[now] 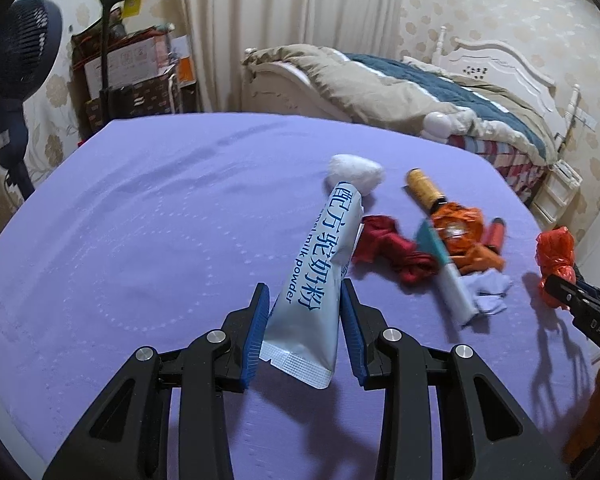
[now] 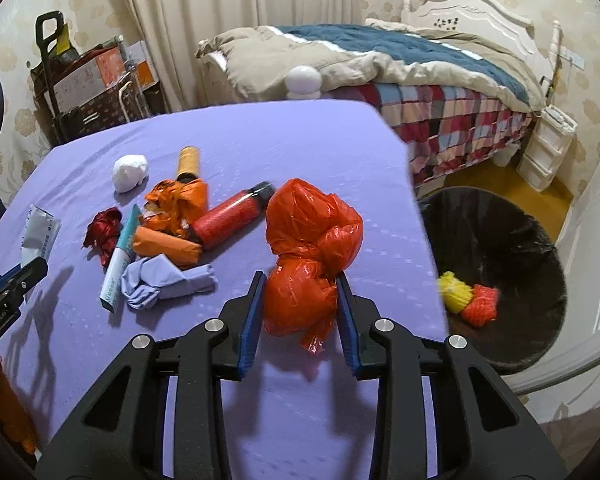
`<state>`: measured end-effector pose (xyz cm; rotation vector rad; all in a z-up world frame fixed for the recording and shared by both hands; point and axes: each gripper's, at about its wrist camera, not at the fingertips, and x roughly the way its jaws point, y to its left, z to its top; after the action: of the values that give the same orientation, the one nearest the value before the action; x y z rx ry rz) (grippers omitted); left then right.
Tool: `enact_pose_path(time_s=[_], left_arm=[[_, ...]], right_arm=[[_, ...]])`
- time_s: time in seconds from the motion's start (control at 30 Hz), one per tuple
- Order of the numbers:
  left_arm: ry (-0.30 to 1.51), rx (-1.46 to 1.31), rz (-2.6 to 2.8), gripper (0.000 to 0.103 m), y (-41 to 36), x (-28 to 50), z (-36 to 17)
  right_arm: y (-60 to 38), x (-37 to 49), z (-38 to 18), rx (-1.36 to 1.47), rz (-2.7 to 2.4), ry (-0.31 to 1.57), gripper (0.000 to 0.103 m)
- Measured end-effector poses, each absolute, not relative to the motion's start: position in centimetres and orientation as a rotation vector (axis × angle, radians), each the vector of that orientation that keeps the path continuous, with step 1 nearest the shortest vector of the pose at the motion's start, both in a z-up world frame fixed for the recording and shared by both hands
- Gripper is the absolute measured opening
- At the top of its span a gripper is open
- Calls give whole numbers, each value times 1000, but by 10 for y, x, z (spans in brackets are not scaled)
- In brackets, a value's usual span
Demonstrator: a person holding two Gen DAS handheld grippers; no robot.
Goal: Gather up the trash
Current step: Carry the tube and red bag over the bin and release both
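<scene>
My left gripper (image 1: 304, 292) is shut on a pale blue milk powder sachet (image 1: 316, 280) and holds it above the purple table (image 1: 139, 220). My right gripper (image 2: 300, 284) is shut on a knotted orange-red plastic bag (image 2: 312, 248), held above the table near its right edge. The bag also shows at the right of the left wrist view (image 1: 554, 256). A pile of trash lies on the table: a white paper ball (image 2: 129, 172), a red cylinder (image 2: 231, 218), orange wrappers (image 2: 175, 204), a dark red scrap (image 2: 103, 228), a teal and white tube (image 2: 117, 260) and a lilac cloth (image 2: 167, 280).
A black-lined trash bin (image 2: 496, 280) stands on the floor right of the table, with a yellow and an orange item inside. A bed (image 2: 400, 64) lies behind. A fan (image 1: 15, 56) and boxes (image 1: 131, 72) stand at the back left.
</scene>
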<state>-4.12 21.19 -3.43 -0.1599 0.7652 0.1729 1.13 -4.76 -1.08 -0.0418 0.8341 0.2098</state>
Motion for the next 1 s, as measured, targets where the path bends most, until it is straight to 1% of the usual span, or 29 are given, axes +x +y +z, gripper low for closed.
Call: enact_pose_path(time_s=[0.2, 0.43, 0.83, 1.0], left_arm=[[725, -137, 81, 36, 175, -39, -18], [708, -85, -48, 36, 110, -18, -8], [717, 7, -200, 36, -1, 42, -10], [732, 41, -229, 36, -34, 65, -15]], right_arm=[[-85, 8, -1, -20, 130, 797, 33], [-134, 16, 3, 18, 36, 781, 33], [-203, 42, 0, 73, -65, 775, 33], [-225, 52, -5, 94, -91, 780, 33]])
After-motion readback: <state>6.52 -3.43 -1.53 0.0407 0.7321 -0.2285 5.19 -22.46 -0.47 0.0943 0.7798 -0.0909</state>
